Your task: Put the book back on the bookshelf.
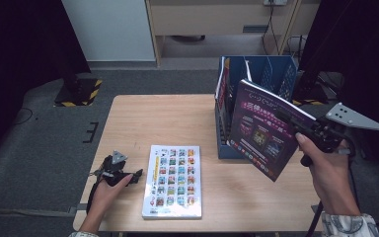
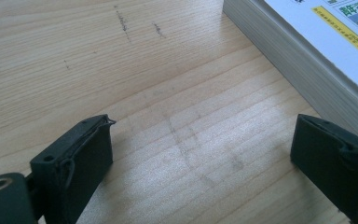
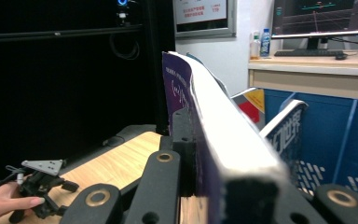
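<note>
Between the right tool's (image 1: 287, 120) clamped jaws, a purple book (image 1: 264, 129) hangs tilted just beside the blue file rack (image 1: 271, 74); pinched at one edge, it could swing and slip. The left tool (image 1: 137, 174) rests open and empty on the desk (image 1: 163, 118).

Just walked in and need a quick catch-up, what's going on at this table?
A person is handling books with a hand-held gripper in each hand. The right gripper is shut on a purple book, holding it up off the wooden table, tilted, in front of a blue file rack that already has a book or two standing in it. The left gripper sits low on the table with its jaws open and nothing between them, beside a white book lying flat.
</note>
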